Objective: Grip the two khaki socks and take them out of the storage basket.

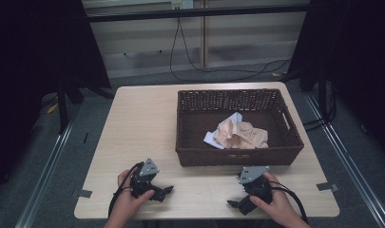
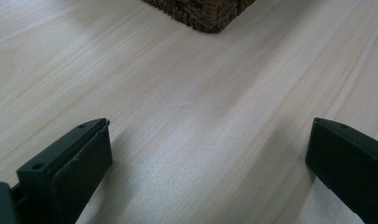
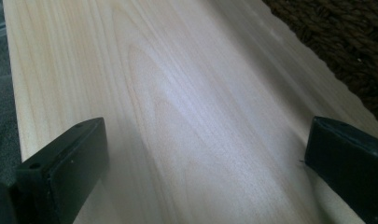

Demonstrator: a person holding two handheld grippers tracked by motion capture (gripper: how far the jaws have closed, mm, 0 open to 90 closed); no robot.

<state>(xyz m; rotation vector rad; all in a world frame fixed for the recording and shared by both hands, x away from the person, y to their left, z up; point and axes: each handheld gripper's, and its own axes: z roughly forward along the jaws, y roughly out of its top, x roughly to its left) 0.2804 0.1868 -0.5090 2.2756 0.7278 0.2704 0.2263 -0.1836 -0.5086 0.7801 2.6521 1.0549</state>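
A dark brown wicker basket (image 1: 190, 156) stands on the right half of the light wooden table (image 1: 138, 123). Inside it lies crumpled peach cloth (image 1: 240, 134) over a pale blue piece (image 1: 212, 138). My left gripper (image 1: 164, 192) rests low over the table's front left, held by a hand, its jaws pointing right. In the left gripper view the left gripper (image 2: 209, 126) is open over bare wood, with a basket corner (image 2: 200, 11) ahead. My right gripper (image 1: 234, 204) sits at the front right, jaws pointing left. In the right gripper view the right gripper (image 3: 206, 125) is open and empty, the basket wall (image 3: 354, 42) at its right.
Bits of grey tape (image 1: 83, 193) mark the table's front corners. Black cables (image 1: 180, 52) hang at the back wall beyond the table. Dark stands (image 1: 62, 99) flank the table on the grey floor.
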